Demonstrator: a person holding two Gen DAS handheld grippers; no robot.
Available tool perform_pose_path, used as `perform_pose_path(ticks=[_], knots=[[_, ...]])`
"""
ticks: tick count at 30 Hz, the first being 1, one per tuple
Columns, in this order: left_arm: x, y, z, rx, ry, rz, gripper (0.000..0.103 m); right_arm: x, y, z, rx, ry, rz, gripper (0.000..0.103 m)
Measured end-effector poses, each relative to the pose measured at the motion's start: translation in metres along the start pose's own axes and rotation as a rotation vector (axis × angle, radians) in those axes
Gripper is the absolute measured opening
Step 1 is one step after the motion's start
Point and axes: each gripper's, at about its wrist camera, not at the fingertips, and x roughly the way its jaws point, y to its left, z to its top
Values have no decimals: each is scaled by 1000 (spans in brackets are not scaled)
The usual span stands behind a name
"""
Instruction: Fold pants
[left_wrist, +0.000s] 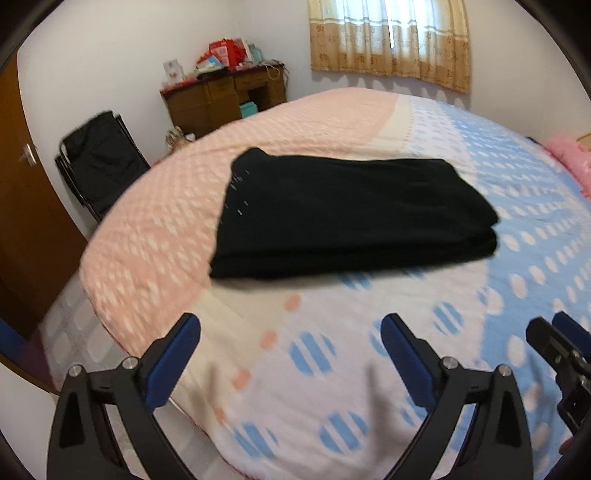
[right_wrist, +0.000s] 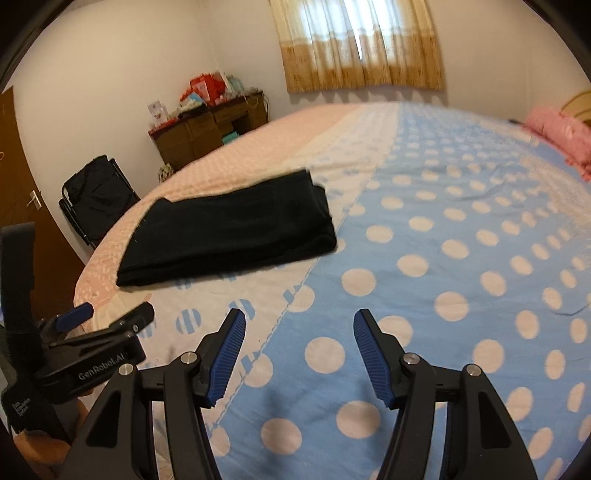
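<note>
The black pants (left_wrist: 347, 214) lie folded into a flat rectangular stack on the bed; they also show in the right wrist view (right_wrist: 232, 240). My left gripper (left_wrist: 290, 332) is open and empty, held above the near edge of the bed, well short of the pants. My right gripper (right_wrist: 299, 332) is open and empty, over the blue dotted part of the cover, to the right of the pants. The left gripper also shows at the left of the right wrist view (right_wrist: 110, 317), and the right gripper at the right edge of the left wrist view (left_wrist: 554, 332).
The bed cover (right_wrist: 461, 258) is pink on the left, blue with white dots on the right. A pink pillow (right_wrist: 557, 136) lies at the far right. A black folding chair (left_wrist: 99, 166), a cluttered wooden desk (left_wrist: 225, 96) and a brown door (left_wrist: 22, 206) stand left.
</note>
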Motion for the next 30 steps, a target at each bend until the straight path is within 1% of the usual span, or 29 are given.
perform_pose_path(ticks=[3,5,9,12,16,19,25,30], knots=[[-13,-2,-5,-9,-20,-17,101,-26,3,-1,-4,-87,-7,63],[-24,-3,-7,-5,-47,-14,101,-45,6,-1,-8,-148,-11,63],[-54,-3,-12,0,-133,-6,103,-74,13,-2,-18,-239,-14,64],[-75,-1,-14,1,-195,-10,103,-96,18,-4,-28,-307,-18,67],[-96,2,-12,7,-258,-5,103,-122,22,-6,-37,-397,-28,70],[-109,2,-12,5,-296,1,103,-136,24,-6,-41,-444,-37,71],[-119,2,-13,-12,-326,3,103,-157,23,-8,-41,-514,-53,74],[-128,1,-14,-9,-373,30,103,-160,23,-9,-36,-524,-57,74]])
